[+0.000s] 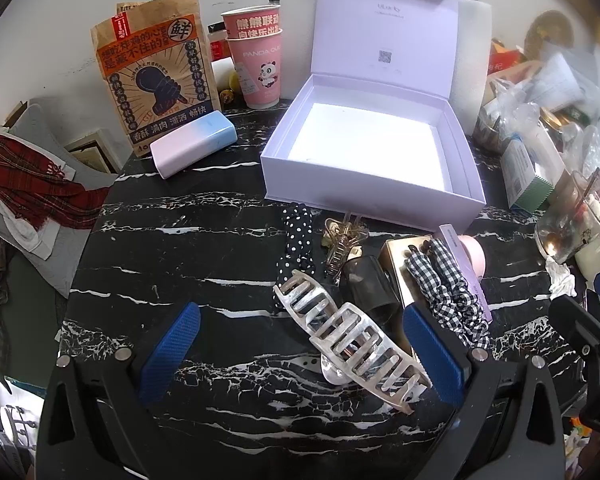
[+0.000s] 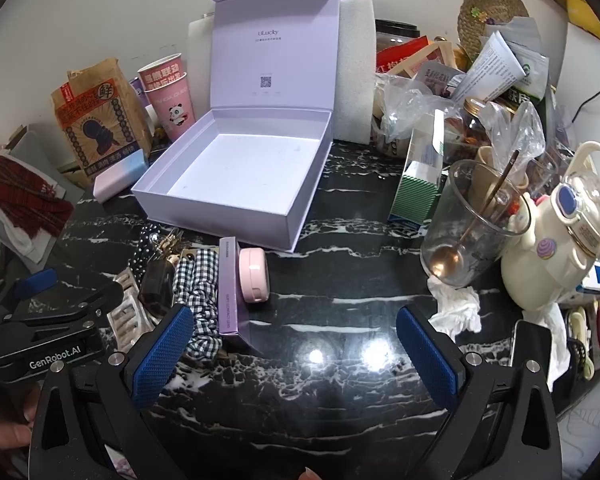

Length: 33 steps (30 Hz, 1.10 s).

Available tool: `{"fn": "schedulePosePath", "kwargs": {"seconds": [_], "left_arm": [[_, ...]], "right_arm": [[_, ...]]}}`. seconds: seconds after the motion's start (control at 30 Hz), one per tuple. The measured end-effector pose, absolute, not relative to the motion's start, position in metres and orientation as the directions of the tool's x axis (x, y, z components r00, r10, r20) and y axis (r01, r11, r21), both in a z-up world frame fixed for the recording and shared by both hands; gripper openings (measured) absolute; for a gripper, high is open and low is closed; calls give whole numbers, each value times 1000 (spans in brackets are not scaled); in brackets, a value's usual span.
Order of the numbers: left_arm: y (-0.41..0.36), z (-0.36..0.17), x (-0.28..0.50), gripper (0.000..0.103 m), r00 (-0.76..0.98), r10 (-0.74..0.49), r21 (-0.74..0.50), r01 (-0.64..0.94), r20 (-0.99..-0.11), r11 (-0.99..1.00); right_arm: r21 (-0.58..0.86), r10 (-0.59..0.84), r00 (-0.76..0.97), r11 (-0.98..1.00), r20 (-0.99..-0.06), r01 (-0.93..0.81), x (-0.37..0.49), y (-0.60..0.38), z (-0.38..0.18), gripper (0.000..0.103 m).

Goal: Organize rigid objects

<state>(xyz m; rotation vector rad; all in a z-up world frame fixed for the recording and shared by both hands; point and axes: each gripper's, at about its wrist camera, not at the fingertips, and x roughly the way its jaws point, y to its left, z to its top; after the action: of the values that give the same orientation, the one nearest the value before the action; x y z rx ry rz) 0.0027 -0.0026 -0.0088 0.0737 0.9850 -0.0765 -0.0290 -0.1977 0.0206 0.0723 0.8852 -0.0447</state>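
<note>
Left tongs [image 1: 300, 354] agape, hair claw [image 1: 352, 338] between

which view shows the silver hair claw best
The left wrist view: the silver claw lies whole and close between the open left gripper's fingers. In the right wrist view only part of it shows, behind the left gripper's body.

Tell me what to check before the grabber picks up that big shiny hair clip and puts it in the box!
1. Left gripper open wide: ok.
2. Silver hair clip lying between its blue pads, not yet squeezed: ok.
3. Lavender box lid up: ok.
4. Box floor bare, room for the clip: ok.
5. Right gripper open, holding nothing, over bare table: ok.
6. Clip free of the polka-dot scrunchie beside its far end: cannot tell.
</note>
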Motion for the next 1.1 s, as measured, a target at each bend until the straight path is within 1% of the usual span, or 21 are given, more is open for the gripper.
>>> {"fn": "schedulePosePath", "kwargs": {"seconds": [1.1], "left_arm": [[-4,-4,-4,103,543,-34,28,105,-839,994]], "right_arm": [[54,-7,633,996,-774,77,-40,-197,24,103]]}}
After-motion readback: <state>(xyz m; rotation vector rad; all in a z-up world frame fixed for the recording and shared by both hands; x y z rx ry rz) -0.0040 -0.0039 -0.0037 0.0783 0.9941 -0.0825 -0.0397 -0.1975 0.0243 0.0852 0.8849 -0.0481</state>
